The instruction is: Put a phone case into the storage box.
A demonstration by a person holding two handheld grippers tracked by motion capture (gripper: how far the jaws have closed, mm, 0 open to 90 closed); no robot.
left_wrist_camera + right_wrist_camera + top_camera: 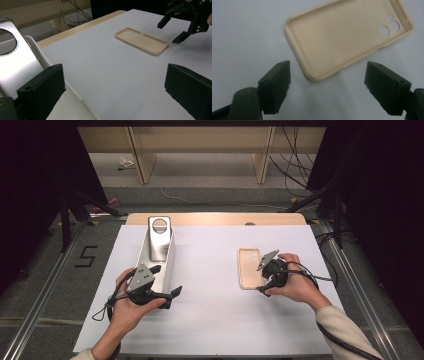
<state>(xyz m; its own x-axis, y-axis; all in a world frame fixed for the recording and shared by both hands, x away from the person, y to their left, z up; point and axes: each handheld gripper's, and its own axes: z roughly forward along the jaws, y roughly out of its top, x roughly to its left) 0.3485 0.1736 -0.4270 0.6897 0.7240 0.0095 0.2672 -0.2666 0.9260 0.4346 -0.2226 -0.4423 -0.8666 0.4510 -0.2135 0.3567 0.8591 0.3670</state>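
A beige phone case (249, 268) lies hollow side up on the white sheet, right of centre. My right gripper (263, 281) hovers at its near end, open, and in the right gripper view (327, 85) the jaws stand wide just short of the case's (342, 35) rounded corner without touching it. At the left a silver phone (160, 240) leans in a long white box (167, 265). My left gripper (166, 281) is open by the box's near end, with nothing between its jaws (112, 92). Its view shows the phone (15, 62), the case (141, 40) and the right gripper (171, 32) beyond.
The white sheet (215, 310) covers a wooden table whose far edge (215, 218) shows at the back. Metal rails run along both sides of the table. Wooden furniture legs and cables stand on the floor beyond.
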